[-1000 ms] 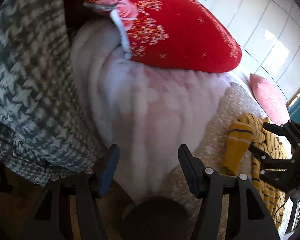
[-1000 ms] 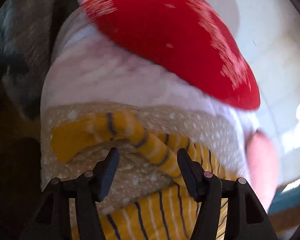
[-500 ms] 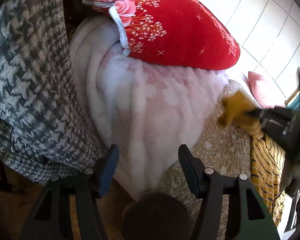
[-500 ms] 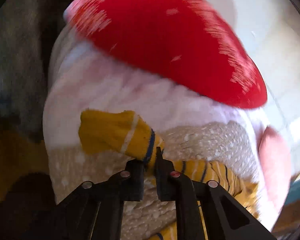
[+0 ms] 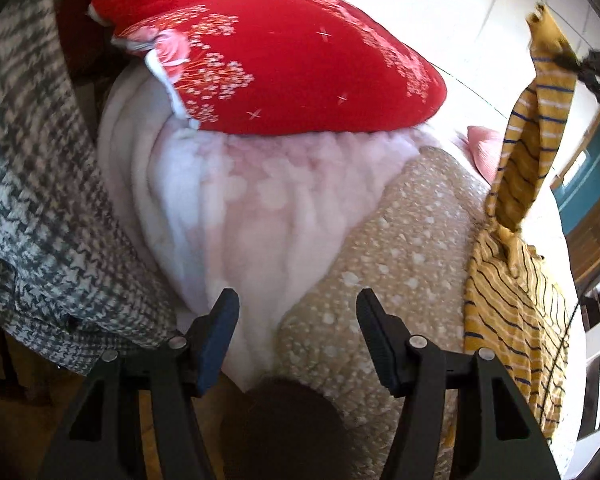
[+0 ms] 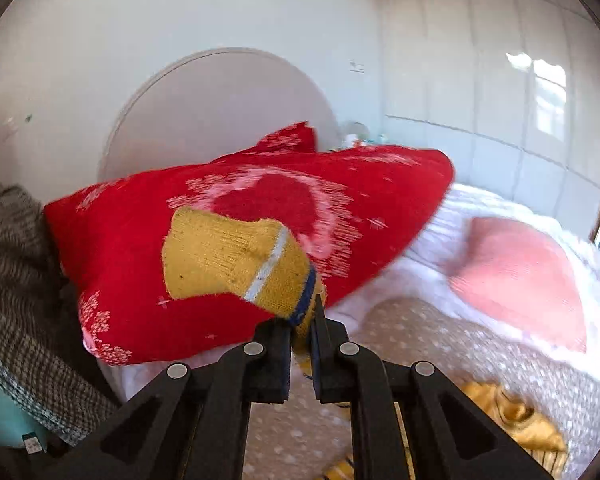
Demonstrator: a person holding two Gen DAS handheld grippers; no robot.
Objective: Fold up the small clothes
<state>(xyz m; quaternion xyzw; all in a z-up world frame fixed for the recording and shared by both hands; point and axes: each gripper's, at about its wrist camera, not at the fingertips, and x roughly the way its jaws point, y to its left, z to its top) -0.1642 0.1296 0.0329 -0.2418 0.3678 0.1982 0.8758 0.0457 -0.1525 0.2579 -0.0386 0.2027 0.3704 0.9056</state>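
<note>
Right claw point(image 6: 300, 334) grips yellow striped garment point(image 5: 516, 300) above beige blanket point(image 5: 412, 248).

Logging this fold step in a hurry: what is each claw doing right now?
Left claw: open, holding nothing.
Right claw: closed on the cuff of the yellow striped garment, lifting it off the bed.

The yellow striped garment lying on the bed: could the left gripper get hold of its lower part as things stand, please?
Probably yes. The left gripper is open and empty, and the yellow striped garment lies uncovered on the beige blanket off to its right; only its cuff is pinched up by the right gripper.
</note>
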